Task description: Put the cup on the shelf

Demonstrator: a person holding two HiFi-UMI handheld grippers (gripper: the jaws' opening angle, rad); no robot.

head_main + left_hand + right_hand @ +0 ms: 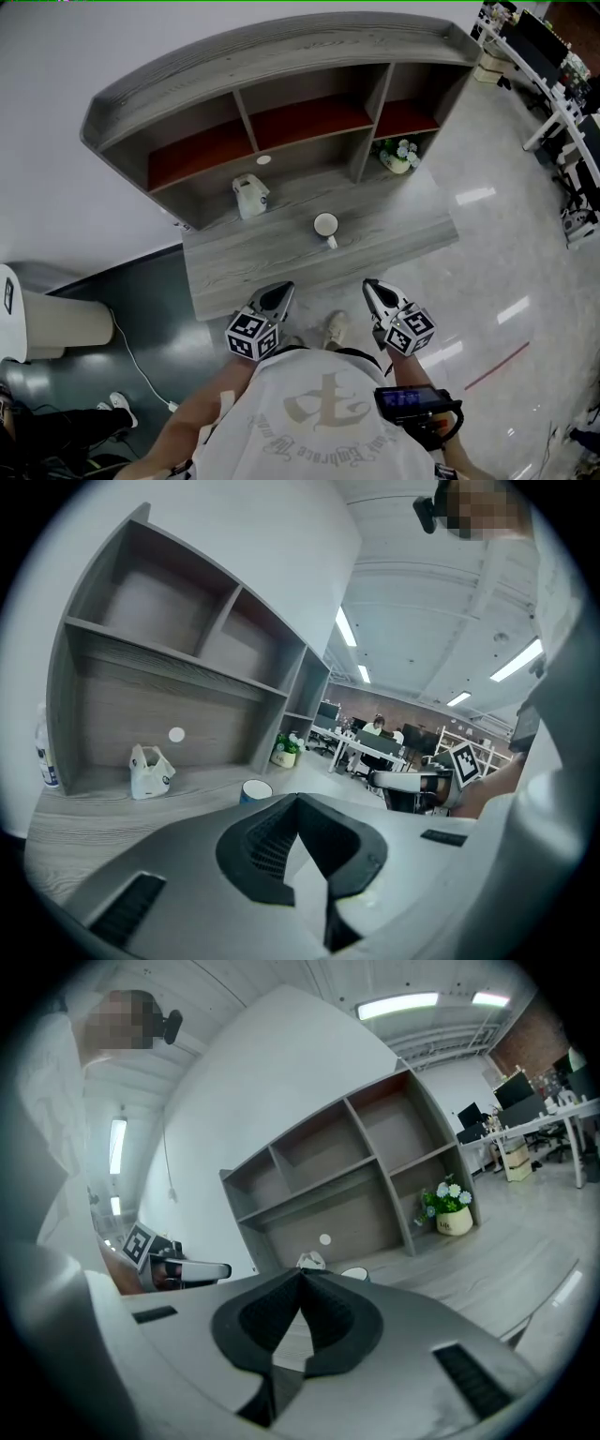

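The cup (pixel 325 226), white with its handle turned toward the person, is set upright on the broad grey wooden board (pixel 412 234) that forms the base of the shelf (pixel 281 56). It stands in the open, in front of the middle compartment and outside every compartment. A white bag (pixel 249 195) is placed behind it to the left, close to the back panel, where a small white disc (pixel 263 159) is fixed. A pot of flowers (pixel 397 156) is housed in the lower right compartment.

The left gripper (pixel 284 287) is held at the front edge of the board with its jaws brought together tip to tip; nothing is clamped between them. The right gripper (pixel 368 284) is held beside it, likewise fully clenched and empty. Both are kept well apart from the cup, which is seen beyond the closed tips in the left gripper view (pixel 255 790) and in the right gripper view (pixel 355 1274).
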